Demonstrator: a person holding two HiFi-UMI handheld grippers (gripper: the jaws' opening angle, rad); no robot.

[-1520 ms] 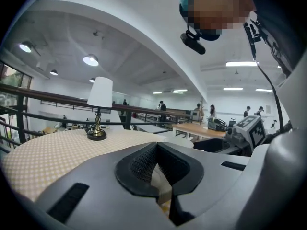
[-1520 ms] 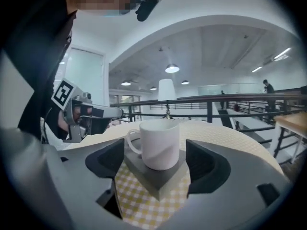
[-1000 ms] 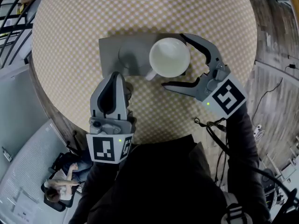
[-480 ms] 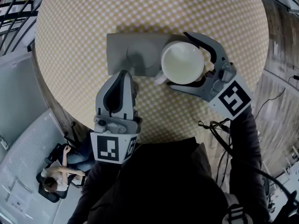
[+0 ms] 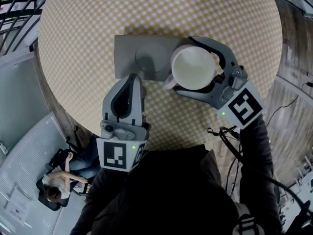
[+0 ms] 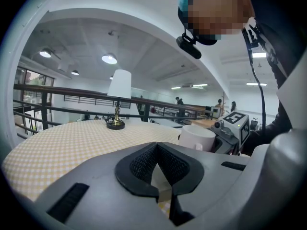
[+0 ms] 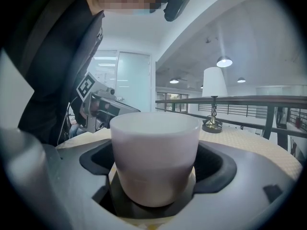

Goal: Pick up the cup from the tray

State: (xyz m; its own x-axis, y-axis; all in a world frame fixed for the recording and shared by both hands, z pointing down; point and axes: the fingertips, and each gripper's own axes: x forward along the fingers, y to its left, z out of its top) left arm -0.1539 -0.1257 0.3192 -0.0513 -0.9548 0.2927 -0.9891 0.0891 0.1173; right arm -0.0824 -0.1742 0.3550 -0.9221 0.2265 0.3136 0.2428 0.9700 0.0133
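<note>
Since a second ago the right gripper point(image 5: 182, 64) has drawn its jaws in: they stood wide of the cup point(image 5: 193, 68) then, and now they are clamped on it, one curved jaw round its 12 o'clock side, the other along its 6 o'clock side. In the right gripper view the white cup fills the gap between the two dark pads, upright, with its mouth open to the camera. Whether its base is resting on the tray or is just off it cannot be told.

The grey tray point(image 5: 128, 50) lies near the middle of the round checkered table point(image 5: 88, 23), its long side running from 9 to 3 o'clock. The cup is at the tray's 3 o'clock end, and its handle point(image 5: 168, 83) sticks out toward 7 o'clock, past the tray's near edge. The right gripper reaches in from about 4 o'clock, with its marker cube point(image 5: 242, 106) over the table's rim.

The left gripper point(image 5: 133, 80) is at the tray's 6 o'clock side and points toward 12 o'clock, its tips at the tray's near edge. Its jaws are together at the tips, with nothing between them. Its own view looks across the cloth to a small table lamp point(image 6: 119, 99) on the far side, with the cup and the right gripper at 3 o'clock.
</note>
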